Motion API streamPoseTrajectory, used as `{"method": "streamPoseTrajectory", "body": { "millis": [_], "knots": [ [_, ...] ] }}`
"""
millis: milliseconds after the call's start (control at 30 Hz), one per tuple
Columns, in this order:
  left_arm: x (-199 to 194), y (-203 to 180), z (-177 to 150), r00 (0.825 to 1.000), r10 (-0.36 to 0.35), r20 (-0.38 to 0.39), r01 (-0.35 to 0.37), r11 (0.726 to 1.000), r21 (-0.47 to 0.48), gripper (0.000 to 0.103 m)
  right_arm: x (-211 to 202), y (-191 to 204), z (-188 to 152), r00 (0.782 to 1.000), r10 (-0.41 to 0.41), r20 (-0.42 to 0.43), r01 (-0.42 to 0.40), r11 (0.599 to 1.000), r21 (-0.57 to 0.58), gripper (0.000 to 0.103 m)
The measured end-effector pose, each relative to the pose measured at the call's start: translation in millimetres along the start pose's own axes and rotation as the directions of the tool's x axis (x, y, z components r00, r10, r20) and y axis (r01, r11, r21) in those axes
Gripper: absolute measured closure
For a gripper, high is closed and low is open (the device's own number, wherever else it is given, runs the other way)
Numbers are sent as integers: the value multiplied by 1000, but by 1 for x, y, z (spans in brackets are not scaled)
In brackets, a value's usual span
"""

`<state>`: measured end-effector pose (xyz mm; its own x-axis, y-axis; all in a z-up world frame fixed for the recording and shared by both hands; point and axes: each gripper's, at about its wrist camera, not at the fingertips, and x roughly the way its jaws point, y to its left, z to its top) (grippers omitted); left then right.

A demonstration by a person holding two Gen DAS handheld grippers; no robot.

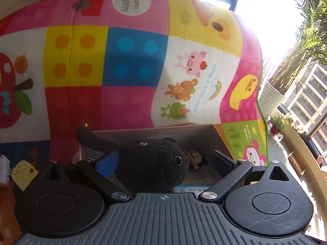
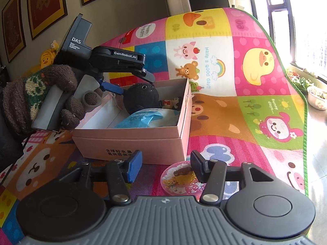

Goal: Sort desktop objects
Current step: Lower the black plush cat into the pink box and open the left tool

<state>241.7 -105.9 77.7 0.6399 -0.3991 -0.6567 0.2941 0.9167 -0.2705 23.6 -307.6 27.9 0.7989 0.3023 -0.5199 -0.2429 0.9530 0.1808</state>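
Note:
A black plush cat [image 1: 151, 163] lies in an open pink cardboard box [image 2: 130, 143] on the colourful play mat [image 2: 224, 112]. My left gripper [image 1: 163, 161] hangs over the box, open wide around the plush. Its blue left pad is next to the plush's side, while the right pad stands apart from it. The right wrist view shows the same left gripper [image 2: 136, 84], held by a hand in a knitted glove [image 2: 30, 98]. My right gripper [image 2: 165, 167] is open just in front of the box, its right finger over a round pink glittery disc [image 2: 179, 180] lying on the mat.
Also in the box are a blue-and-white packet [image 2: 147, 118] and small figurines [image 1: 194, 157]. A yellow card-like toy [image 1: 22, 173] lies left of the box. Potted plants [image 1: 273, 96] and a window edge the mat on the right. Framed pictures [image 2: 47, 6] hang behind.

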Motion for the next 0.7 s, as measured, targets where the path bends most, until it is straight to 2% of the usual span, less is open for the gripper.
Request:
{"method": "streamPoseTrajectory", "body": {
  "millis": [100,267,300,433,567,633,667,700],
  "knots": [
    [-33,-4,4,996,-25,92,21,999,44,2,-3,1,-1,1000,-12,2,12,1000,-12,47],
    [-87,9,-10,971,33,235,-42,998,35,0,-12,0,-3,997,-72,15,72,997,-28,32],
    [-95,13,-18,968,52,247,-64,997,38,0,-13,0,-4,996,-86,14,86,995,-42,28],
    [-110,21,-62,958,130,255,-153,985,73,0,-9,7,-11,993,-119,-23,115,987,-111,25],
    [-114,28,-110,966,161,203,-180,980,83,0,4,17,-16,983,-177,-55,164,967,-194,25],
    [-116,30,-130,967,170,188,-188,978,84,0,13,21,-15,971,-224,-87,199,953,-228,28],
    [-119,32,-142,967,178,185,-195,978,80,0,17,21,-13,967,-230,-113,198,951,-239,45],
    [-120,34,-150,966,183,183,-199,977,76,0,19,22,-10,962,-238,-137,200,949,-243,47]
  ]
}}
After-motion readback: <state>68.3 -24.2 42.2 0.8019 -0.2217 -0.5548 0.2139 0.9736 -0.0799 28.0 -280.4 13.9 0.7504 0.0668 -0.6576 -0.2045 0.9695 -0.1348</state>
